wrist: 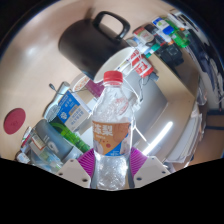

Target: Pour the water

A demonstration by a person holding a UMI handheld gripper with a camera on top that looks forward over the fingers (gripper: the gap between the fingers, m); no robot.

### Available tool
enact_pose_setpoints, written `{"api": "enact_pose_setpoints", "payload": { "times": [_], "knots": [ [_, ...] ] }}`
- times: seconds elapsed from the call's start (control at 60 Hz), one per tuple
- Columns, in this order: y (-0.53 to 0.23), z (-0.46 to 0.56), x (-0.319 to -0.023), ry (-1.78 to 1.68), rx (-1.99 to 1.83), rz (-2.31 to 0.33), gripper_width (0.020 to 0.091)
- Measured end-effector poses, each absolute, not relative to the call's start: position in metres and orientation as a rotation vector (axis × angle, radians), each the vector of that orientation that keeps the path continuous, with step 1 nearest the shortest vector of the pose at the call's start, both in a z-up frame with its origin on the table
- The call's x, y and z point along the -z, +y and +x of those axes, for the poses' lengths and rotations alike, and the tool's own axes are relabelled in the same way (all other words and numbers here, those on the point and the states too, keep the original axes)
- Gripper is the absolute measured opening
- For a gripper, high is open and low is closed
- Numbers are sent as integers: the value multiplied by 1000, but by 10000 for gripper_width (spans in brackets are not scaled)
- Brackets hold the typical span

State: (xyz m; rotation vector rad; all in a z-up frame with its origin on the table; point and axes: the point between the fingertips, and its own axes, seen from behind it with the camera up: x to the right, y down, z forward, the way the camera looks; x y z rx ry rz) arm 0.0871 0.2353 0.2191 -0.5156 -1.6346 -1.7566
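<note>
Between the gripper's (110, 172) purple-padded fingers (89, 160) stands a clear plastic water bottle with a red cap and orange label (111, 125), clamped at its lower body and seemingly lifted above the pale tabletop (160, 100). Carrying appears underway; tipping it over a receiving vessel, which I cannot identify, comes next, and the cap is still on.

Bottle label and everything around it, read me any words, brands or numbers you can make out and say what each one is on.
None can be read.
Bottle between the claw fingers: orange label, print too blurred.
Cartons beside it: markings too small.
Packages beyond: print too small.
</note>
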Motion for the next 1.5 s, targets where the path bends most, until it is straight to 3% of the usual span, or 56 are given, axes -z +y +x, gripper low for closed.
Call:
{"api": "enact_pose_setpoints", "payload": {
  "times": [0.083, 0.2, 0.283, 0.4, 0.45, 0.533, 0.583, 0.6, 0.633, 0.833, 1.117, 1.267, 1.35, 1.4, 1.5],
  "knots": [
    [236, 100, -234, -1528, 1684, -646, 431],
    [237, 129, -242, -1232, 1343, -1044, 429],
    [235, 162, -225, -909, 943, -1369, 433],
    [231, 177, -177, -476, 308, -1644, 434],
    [227, 179, -154, -311, 92, -1666, 432],
    [240, 202, -142, -205, -82, -1742, 433],
    [244, 212, -132, -182, -87, -1735, 433],
    [231, 212, -112, -139, -82, -1704, 434],
    [244, 219, -120, -182, -53, -1712, 434],
    [238, 208, -78, -211, -108, -1717, 440],
    [235, 215, -86, -149, -124, -1599, 434],
    [232, 216, -85, -173, -72, -1639, 561],
    [226, 213, -76, -196, -56, -1698, 756],
    [217, 205, -67, -224, -81, -1729, 830],
    [192, 203, -64, -240, -117, -1758, 833]
  ]
}}
